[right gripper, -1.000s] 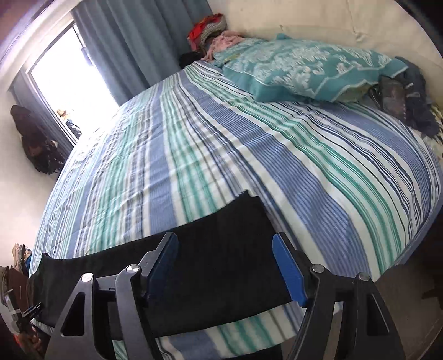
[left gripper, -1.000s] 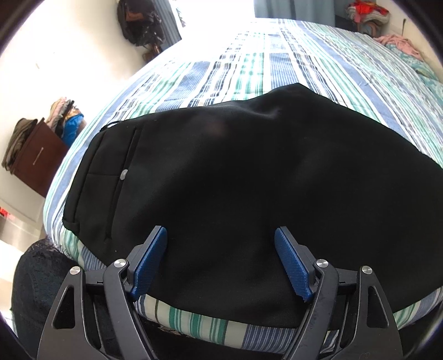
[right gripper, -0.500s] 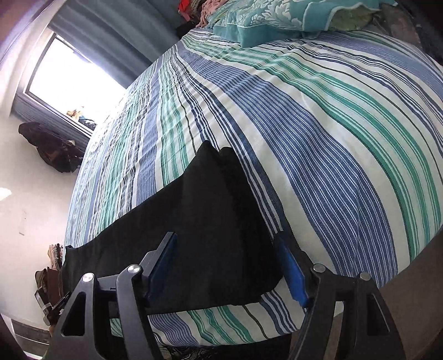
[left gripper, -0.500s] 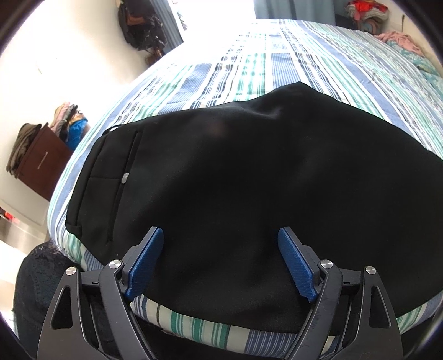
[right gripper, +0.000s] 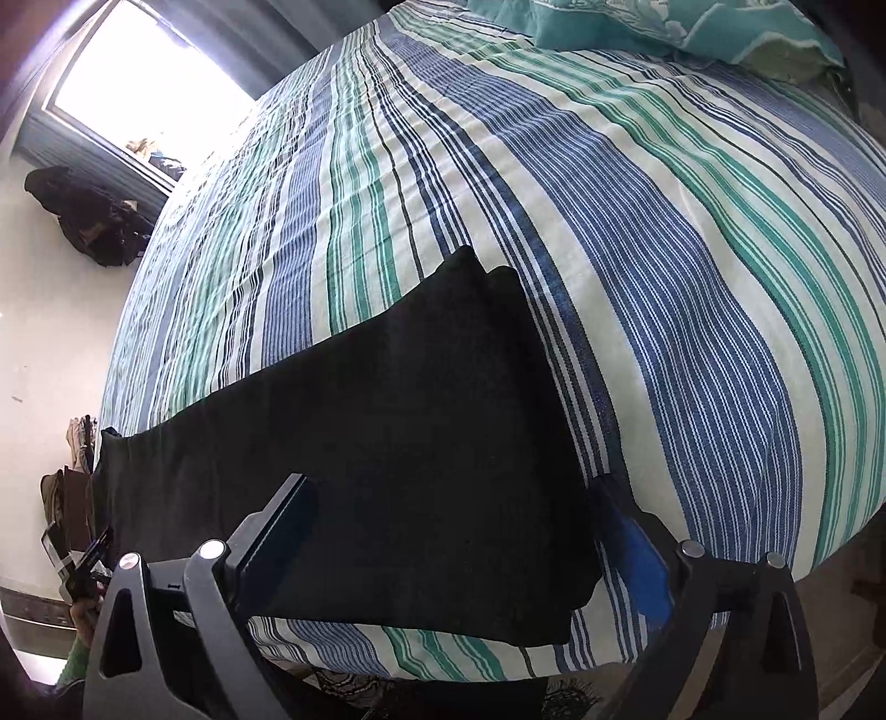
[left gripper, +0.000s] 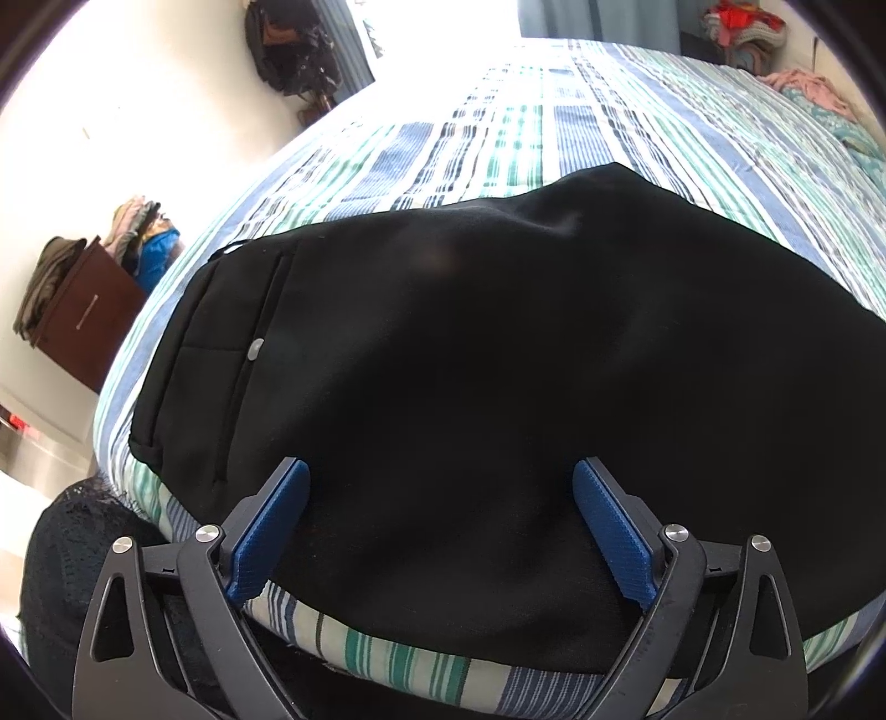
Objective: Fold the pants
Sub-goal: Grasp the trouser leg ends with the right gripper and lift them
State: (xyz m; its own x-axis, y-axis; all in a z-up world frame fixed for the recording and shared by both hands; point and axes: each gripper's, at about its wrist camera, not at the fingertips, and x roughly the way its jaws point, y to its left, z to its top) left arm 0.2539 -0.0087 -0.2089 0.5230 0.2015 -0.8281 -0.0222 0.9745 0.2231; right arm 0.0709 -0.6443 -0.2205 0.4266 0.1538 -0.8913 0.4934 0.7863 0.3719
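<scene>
Black pants (left gripper: pixel 498 360) lie flat across the near edge of the striped bed (left gripper: pixel 526 127), folded lengthwise. The waist with a pocket and a button (left gripper: pixel 255 349) is at the left. My left gripper (left gripper: pixel 440 526) is open and empty, its blue pads just above the pants near the waist. In the right wrist view the leg ends (right gripper: pixel 476 277) of the pants (right gripper: pixel 387 443) point up the bed. My right gripper (right gripper: pixel 451 526) is open and empty, straddling the leg part close to the cloth.
The bed (right gripper: pixel 664 249) has a blue, green and white striped cover. A teal pillow (right gripper: pixel 664 27) lies at the head. A brown dresser (left gripper: pixel 83 315) with piled clothes stands left of the bed. Dark bags (left gripper: pixel 288 50) hang by the bright window.
My right gripper has moved down and closer to the leg ends, so the pants fill more of its view. My left gripper has hardly moved.
</scene>
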